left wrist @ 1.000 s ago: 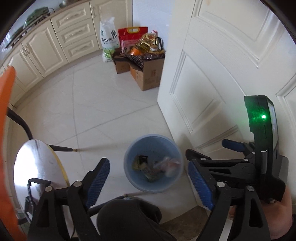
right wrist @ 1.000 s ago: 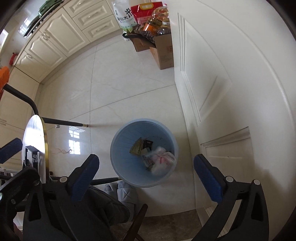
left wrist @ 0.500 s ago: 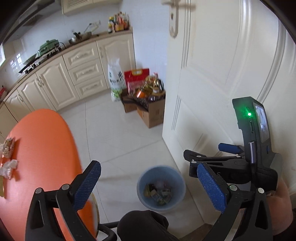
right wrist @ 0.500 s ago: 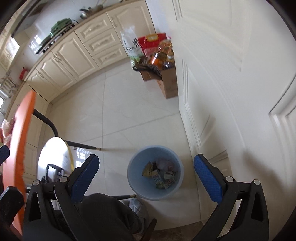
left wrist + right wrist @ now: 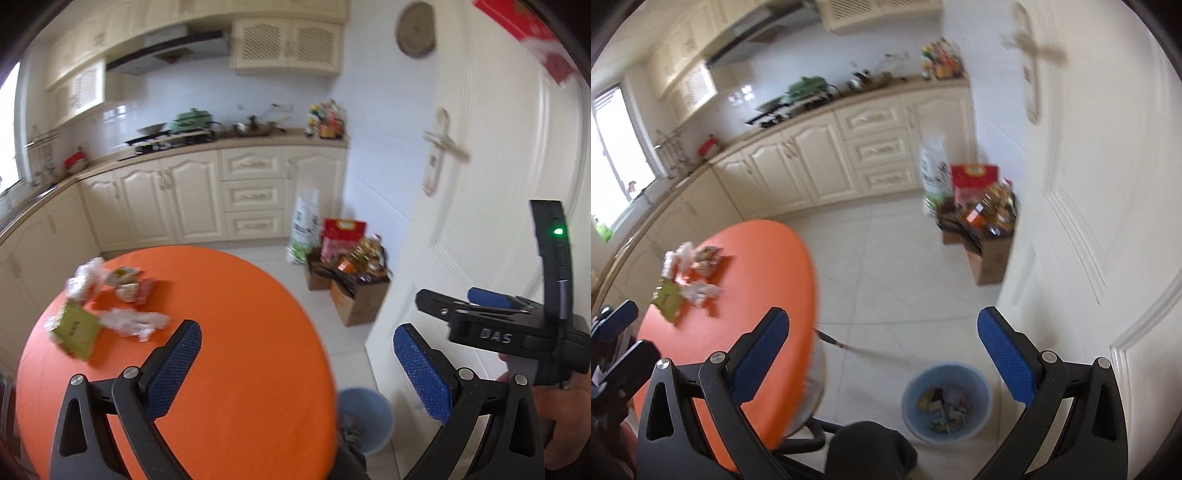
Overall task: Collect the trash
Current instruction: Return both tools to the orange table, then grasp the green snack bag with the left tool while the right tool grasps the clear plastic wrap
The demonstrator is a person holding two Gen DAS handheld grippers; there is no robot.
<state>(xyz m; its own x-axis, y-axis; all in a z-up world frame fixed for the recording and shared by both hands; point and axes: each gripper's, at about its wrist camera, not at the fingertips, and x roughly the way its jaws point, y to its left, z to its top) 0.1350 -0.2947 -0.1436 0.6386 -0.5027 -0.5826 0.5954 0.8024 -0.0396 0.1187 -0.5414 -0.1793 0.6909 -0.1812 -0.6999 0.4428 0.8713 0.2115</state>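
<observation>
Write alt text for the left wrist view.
The left gripper, jaws wide open and empty, hangs above a round orange table with scattered wrappers at its far left side. A blue bin holding trash stands on the floor by a white door.

The round orange table (image 5: 229, 332) hid most of the pale blue plastic bin (image 5: 373, 417) in the left wrist view, its contents unreadable. At nine o'clock the heap of crumpled wrappers and packets (image 5: 685, 280) was smeared by motion blur, print illegible. The red paper decoration (image 5: 532, 33) at one o'clock was cut by the edge. The counter bottles (image 5: 942, 61) at twelve o'clock were too small to identify.
</observation>
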